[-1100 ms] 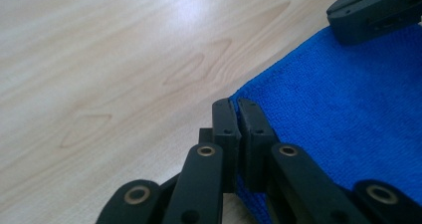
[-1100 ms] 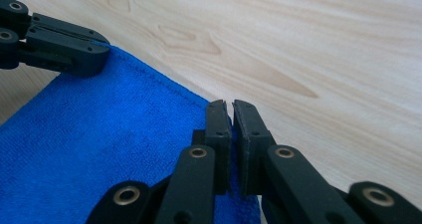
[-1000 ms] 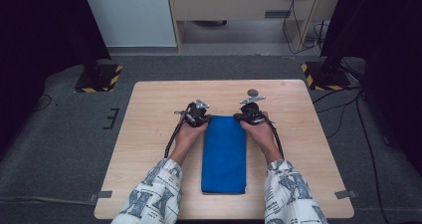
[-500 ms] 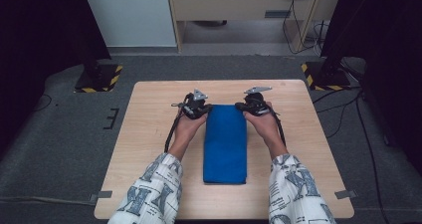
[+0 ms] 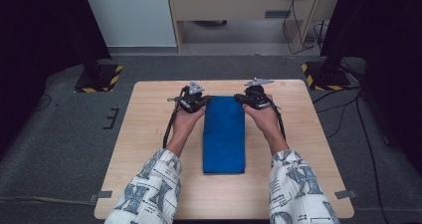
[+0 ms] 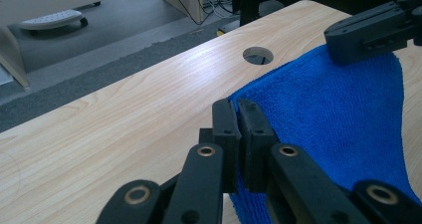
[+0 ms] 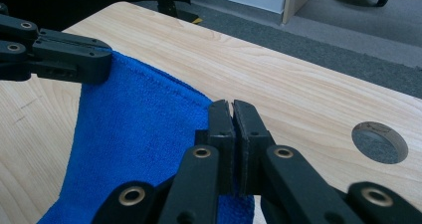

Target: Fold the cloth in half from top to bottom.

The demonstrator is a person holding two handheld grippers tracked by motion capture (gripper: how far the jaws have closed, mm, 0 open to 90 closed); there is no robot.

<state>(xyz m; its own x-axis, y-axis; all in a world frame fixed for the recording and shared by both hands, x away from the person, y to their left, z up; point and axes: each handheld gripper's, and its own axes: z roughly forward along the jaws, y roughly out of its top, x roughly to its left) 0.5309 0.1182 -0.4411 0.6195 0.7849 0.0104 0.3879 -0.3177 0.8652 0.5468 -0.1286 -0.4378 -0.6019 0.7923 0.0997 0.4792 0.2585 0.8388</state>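
A folded blue towel (image 5: 224,134) lies lengthwise in the middle of the wooden table (image 5: 149,134), its far end raised off the wood. My left gripper (image 5: 204,100) is shut on the towel's far left corner, and my right gripper (image 5: 241,98) is shut on the far right corner. In the left gripper view the jaws (image 6: 238,104) pinch the towel's (image 6: 338,109) edge, with the right gripper (image 6: 368,32) clamped on the opposite corner. In the right gripper view the jaws (image 7: 232,104) pinch the towel (image 7: 134,129), and the left gripper (image 7: 94,59) holds the other corner.
A round cable hole (image 7: 379,142) is cut into the table near its far edge, beyond the right gripper. Two black stands with yellow-black striped bases (image 5: 97,79) (image 5: 323,77) flank the table on the grey floor. A wooden cabinet (image 5: 239,5) and cables lie behind.
Both hands have risen, carrying the towel's far corners up. The towel's near edge has slid toward the far side of the table.
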